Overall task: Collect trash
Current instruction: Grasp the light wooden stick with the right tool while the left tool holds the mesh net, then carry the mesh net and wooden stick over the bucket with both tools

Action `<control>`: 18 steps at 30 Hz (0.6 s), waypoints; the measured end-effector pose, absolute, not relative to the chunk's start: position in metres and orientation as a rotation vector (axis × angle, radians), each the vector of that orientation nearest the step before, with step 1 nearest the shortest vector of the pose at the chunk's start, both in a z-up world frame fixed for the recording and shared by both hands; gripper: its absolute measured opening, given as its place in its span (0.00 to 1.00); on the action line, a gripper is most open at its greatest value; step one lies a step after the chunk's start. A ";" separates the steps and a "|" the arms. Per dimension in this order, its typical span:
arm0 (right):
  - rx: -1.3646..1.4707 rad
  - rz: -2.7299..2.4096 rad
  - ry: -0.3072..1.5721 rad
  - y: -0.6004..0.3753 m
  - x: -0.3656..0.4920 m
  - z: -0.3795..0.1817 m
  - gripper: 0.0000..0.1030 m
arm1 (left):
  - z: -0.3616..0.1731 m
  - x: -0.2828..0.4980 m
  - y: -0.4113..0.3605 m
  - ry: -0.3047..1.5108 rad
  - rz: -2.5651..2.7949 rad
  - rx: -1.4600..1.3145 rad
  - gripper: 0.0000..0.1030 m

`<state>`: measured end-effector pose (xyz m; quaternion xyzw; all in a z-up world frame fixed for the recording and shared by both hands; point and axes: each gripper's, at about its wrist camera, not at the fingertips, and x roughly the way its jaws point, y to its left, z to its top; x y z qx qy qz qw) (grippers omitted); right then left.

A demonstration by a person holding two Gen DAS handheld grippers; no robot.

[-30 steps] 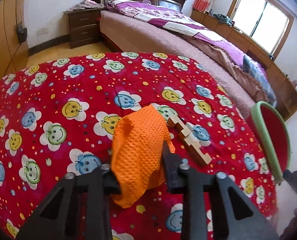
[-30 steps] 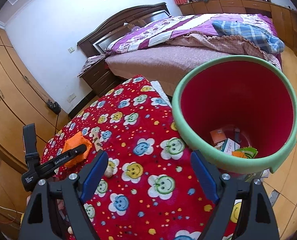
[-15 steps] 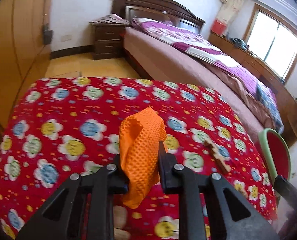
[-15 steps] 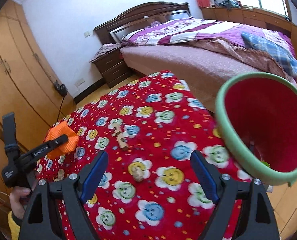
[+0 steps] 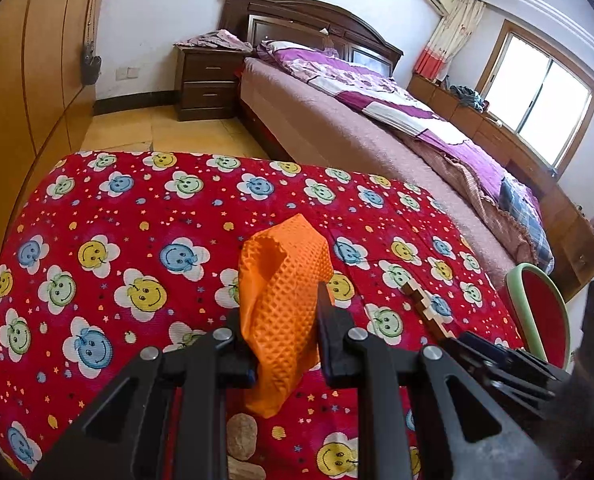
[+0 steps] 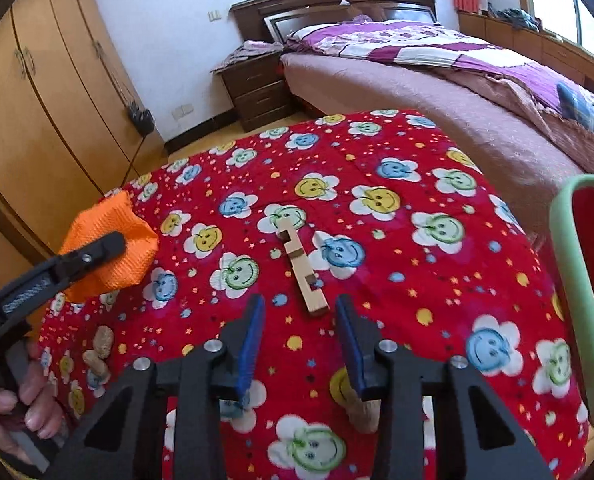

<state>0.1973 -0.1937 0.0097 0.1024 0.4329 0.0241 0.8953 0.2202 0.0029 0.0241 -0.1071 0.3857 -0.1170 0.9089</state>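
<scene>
While the left gripper (image 5: 285, 344) stays clamped on the orange cloth (image 5: 285, 300), the right gripper (image 6: 301, 336) is nearer the wooden piece (image 6: 301, 272). Its jaws are closing, nothing between them; the piece lies just beyond, long axis running near to far.

I'm getting 2 wrist fisheyes, each looking steeply down along its fingers, close over the red smiley cloth (image 5: 145, 216); both are facing the bed (image 6: 437, 80) and sharing the cloth and the wooden piece (image 6: 303, 272)

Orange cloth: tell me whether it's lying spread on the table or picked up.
Picked up. The cloth hangs bunched between the shut left claw, clear of the red table cover.
</scene>
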 end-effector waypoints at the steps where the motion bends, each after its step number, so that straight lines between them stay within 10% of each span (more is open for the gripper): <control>1: 0.202 0.045 0.901 -0.192 0.200 0.007 0.36 | 0.024 0.219 0.002 0.794 -0.243 -0.221 0.21; 6: 0.153 0.024 0.911 -0.185 0.206 0.000 0.15 | 0.024 0.218 0.002 0.793 -0.257 -0.224 0.21; 18: 0.194 0.039 0.820 -0.187 0.181 0.024 0.12 | 0.031 0.205 -0.007 0.765 -0.298 -0.210 0.21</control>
